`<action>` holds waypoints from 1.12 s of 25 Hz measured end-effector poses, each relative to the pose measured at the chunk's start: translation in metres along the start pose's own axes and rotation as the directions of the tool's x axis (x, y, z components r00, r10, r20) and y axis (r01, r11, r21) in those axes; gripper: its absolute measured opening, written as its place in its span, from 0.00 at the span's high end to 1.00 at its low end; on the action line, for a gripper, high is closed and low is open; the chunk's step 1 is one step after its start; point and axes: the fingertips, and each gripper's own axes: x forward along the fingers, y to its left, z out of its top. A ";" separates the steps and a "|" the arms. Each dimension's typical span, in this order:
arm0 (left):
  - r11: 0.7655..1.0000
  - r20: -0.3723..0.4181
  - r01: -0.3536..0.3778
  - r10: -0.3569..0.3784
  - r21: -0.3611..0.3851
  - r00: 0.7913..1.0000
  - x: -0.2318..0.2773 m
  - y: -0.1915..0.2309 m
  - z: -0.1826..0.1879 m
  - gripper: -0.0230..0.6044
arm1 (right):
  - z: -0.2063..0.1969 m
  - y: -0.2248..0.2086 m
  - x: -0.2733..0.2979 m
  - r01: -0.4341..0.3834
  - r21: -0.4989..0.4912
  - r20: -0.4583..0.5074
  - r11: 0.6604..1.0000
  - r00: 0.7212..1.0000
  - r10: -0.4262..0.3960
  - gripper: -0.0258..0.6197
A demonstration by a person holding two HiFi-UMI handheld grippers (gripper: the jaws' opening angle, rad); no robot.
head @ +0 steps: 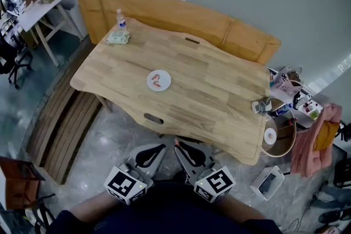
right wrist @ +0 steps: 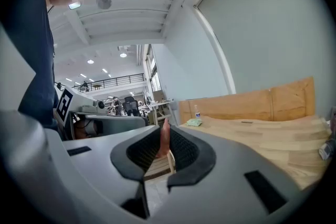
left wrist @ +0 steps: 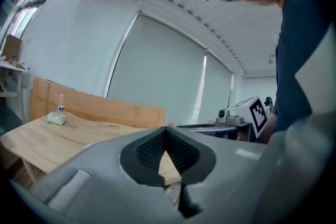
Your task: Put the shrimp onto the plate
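Observation:
A white plate point(head: 165, 85) lies near the middle of the wooden table point(head: 208, 90), with pink shrimp point(head: 157, 78) on it. Both grippers are held low by the person's body, off the table's near edge and well short of the plate. My right gripper point(head: 179, 145) point(right wrist: 164, 136) is shut on a pink shrimp point(right wrist: 163, 140) that stands upright between its pads; its reddish tip point(head: 176, 142) shows in the head view. My left gripper point(head: 161, 147) point(left wrist: 167, 131) is shut, its pads meeting at the tip with nothing between them.
A water bottle point(head: 120, 18) and a green packet point(head: 118, 37) sit at the table's far left corner. A small object point(head: 261, 105) rests at the right edge. A plywood board point(head: 181, 16) leans behind. Slatted bench point(head: 63, 129) on the left, a round stool point(head: 279, 137) and clutter on the right.

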 end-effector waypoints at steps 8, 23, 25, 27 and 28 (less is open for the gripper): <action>1.000 0.005 -0.019 0.019 -0.001 1.000 0.006 -0.004 0.003 0.96 | 0.001 -0.007 -0.005 -0.015 0.005 0.002 1.000 1.000 0.015 0.87; 0.991 0.012 -0.128 0.129 -0.035 0.992 0.028 0.002 -0.009 0.96 | -0.012 -0.038 -0.004 -0.093 0.006 -0.037 0.996 0.995 0.093 0.87; 0.991 0.015 -0.131 0.132 -0.039 0.991 0.031 0.013 -0.007 0.96 | -0.012 -0.042 0.006 -0.094 0.000 -0.043 0.996 0.995 0.094 0.87; 0.991 0.019 -0.123 0.124 -0.042 0.992 0.036 0.026 -0.005 0.96 | -0.012 -0.048 0.019 -0.089 -0.011 -0.051 0.996 0.995 0.088 0.87; 0.992 0.020 -0.116 0.117 -0.043 0.993 0.039 0.034 -0.004 0.96 | -0.012 -0.052 0.027 -0.083 -0.016 -0.054 0.996 0.995 0.082 0.87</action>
